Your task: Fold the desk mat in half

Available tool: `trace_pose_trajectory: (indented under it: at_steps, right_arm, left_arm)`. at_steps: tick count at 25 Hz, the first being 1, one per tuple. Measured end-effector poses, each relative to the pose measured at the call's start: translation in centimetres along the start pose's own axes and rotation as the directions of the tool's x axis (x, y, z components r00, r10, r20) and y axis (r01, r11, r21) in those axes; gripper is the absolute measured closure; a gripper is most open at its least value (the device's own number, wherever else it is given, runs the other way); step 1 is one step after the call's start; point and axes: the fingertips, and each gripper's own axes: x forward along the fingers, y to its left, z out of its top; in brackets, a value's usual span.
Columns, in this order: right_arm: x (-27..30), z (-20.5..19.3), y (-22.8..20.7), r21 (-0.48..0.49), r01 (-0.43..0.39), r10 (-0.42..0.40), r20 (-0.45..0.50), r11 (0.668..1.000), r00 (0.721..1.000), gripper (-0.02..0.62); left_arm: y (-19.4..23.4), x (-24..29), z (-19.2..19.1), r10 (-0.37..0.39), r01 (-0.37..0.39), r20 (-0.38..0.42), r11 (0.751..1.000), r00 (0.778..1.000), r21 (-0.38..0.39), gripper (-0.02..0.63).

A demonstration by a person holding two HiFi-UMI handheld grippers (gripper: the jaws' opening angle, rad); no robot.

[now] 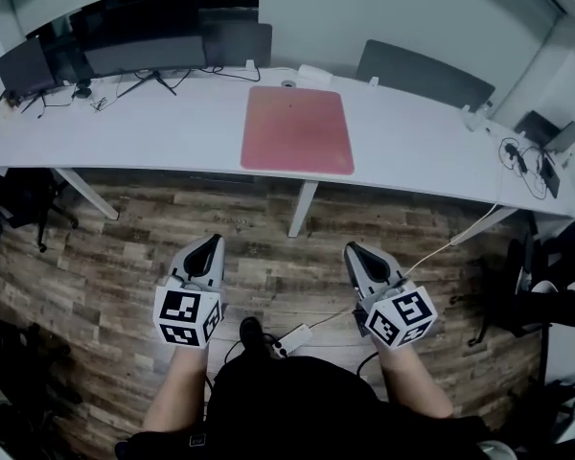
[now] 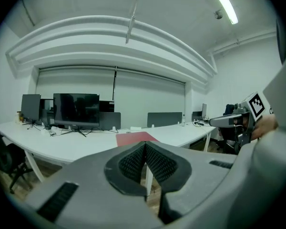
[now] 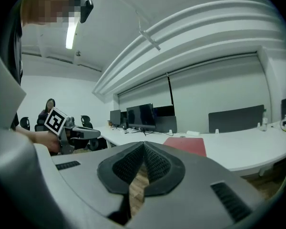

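Red mat [image 1: 297,129], flat and unfolded, mid-desk [image 1: 172,137]
I hold the left gripper [image 1: 211,241] and right gripper [image 1: 354,250] over the wood floor [image 1: 268,228], on the near side of the desk and well apart from the mat; both have jaws together, empty

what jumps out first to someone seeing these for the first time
The red desk mat lies flat and unfolded near the middle of the long white desk. Nearer the camera, the left tool and right tool are held above the wood floor, both shut and empty. Dark monitors stand at the desk's left end.
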Motion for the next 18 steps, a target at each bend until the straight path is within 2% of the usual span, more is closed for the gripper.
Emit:
trace_pose_trajectory:
  at_steps: [3,7,18]
  right_arm:
    - [4.6,1.4,1.3,-0.016,0.010,-0.010,-0.011,1.000,1.000,0.594]
    - [8.5,2.5,2.3,-0.031,0.028,-0.029,-0.020,0.999,0.999,0.592]
    - [13.4,2.9,0.5,-0.040,0.049,-0.051,-0.063,0.998,0.997,0.578]
  left_arm:
    - [4.6,1.5,0.6,-0.014,0.014,0.009,1.000,1.000,-0.011,0.600]
    - [8.1,3.5,0.8,-0.052,0.052,0.007,0.999,0.999,-0.016,0.600]
    - [10.5,7.0,0.5,-0.102,0.102,0.000,0.994,0.995,-0.034,0.600]
